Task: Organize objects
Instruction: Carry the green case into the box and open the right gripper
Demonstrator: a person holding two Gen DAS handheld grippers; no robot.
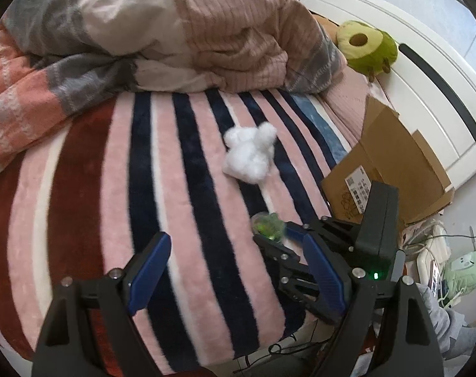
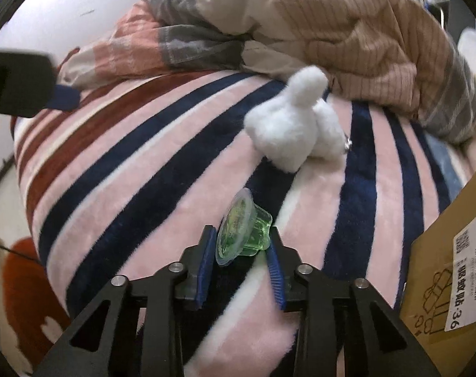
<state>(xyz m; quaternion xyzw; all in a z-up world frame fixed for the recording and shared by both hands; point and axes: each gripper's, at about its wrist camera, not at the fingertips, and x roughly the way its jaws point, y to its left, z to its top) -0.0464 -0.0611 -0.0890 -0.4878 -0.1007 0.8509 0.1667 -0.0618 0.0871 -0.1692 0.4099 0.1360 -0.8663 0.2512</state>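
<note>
Here the right gripper (image 2: 242,246) was closed on a small green jelly cup (image 2: 242,232), its blue pads pressing the cup's sealed lid on one side and its green base on the other. The cup was held on its side just above a striped plush blanket (image 2: 128,163) covering the bed. A white plush toy (image 2: 296,125) lay on the blanket beyond the cup, apart from it, with a small metal ring visible at its right edge. A rumpled quilt (image 2: 332,31) was heaped behind the toy. The left gripper (image 1: 238,260) hung over the blanket with its jaws wide apart and nothing between them. In the left wrist view the right gripper (image 1: 278,238) appeared at lower right with the green cup at its tips. An open cardboard box (image 1: 392,157) with a printed label stood at the bed's right edge, near the held cup. A green avocado plush (image 1: 366,47) rested against the white headboard (image 1: 426,62).
</note>
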